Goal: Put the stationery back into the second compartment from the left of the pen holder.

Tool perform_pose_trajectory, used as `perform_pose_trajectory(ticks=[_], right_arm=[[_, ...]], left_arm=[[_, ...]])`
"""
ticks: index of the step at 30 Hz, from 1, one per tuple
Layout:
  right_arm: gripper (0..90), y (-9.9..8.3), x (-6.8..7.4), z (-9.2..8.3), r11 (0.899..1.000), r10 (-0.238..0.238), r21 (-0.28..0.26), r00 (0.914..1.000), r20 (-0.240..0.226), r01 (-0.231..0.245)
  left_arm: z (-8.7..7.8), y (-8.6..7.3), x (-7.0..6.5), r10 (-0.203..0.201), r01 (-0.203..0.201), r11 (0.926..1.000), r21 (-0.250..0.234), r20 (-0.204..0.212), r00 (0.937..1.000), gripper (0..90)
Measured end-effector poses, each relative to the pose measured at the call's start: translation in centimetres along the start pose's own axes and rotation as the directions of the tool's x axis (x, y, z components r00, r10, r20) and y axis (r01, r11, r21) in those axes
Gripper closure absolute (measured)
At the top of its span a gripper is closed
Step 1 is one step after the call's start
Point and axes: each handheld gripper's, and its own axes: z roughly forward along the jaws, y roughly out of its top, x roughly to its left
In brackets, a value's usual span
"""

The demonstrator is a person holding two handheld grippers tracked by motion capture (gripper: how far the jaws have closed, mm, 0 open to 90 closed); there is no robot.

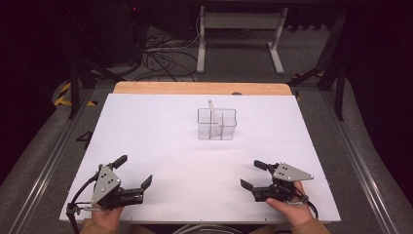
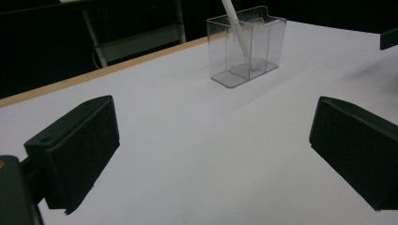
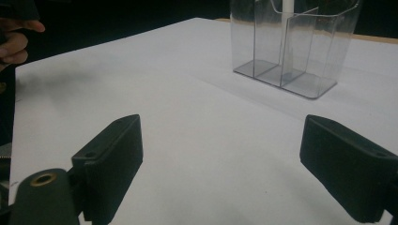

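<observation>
A clear plastic holder with several compartments stands on the white table, past its middle. A white pen leans in one rear compartment. My left gripper rests low near the front left edge, jaws wide open with nothing between them. My right gripper sits near the front right edge, open and empty too. In the left gripper view the holder and pen lie far ahead between the jaws. In the right gripper view the holder stands ahead, with bare table between the jaws.
A wooden strip borders the table's far edge. Beyond it stand a white desk frame and tangled cables on the floor. Metal rails run along both sides of the table.
</observation>
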Motion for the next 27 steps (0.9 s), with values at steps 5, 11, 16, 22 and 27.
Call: perform_pose_trajectory(ticks=[5,11,16,22,27], right_arm=[[14.1,-0.07,0.17,-0.03,1.0,0.017,0.007,0.9998,-0.007,-0.017],[14.1,-0.06,0.15,-0.09,1.0,0.01,-0.006,1.0,0.002,-0.01],[14.1,0.09,0.08,-0.27,1.0,-0.012,-0.026,0.9994,0.032,0.012],[14.1,0.33,-0.06,-0.43,1.0,-0.021,-0.014,0.999,0.04,0.022],[14.1,0.38,-0.24,-0.58,0.999,-0.024,-0.022,0.9984,0.051,0.025]], left_arm=[[-0.29,-0.3,-0.08,0.002,-0.002,1.0,0.006,0.002,1.0,2.5],[-0.06,-0.39,-0.15,0.018,-0.018,0.9998,0.012,0.008,0.9998,2.4],[-0.12,-0.38,0.17,-0.019,0.019,0.9998,0.004,0.027,0.9995,2.2],[-0.14,-0.38,0.16,0.002,-0.002,0.9999,0.01,0.003,1.0,2.5],[-0.16,-0.41,0.14,0.002,-0.002,1.0,0.002,-0.001,1.0,2.4]])
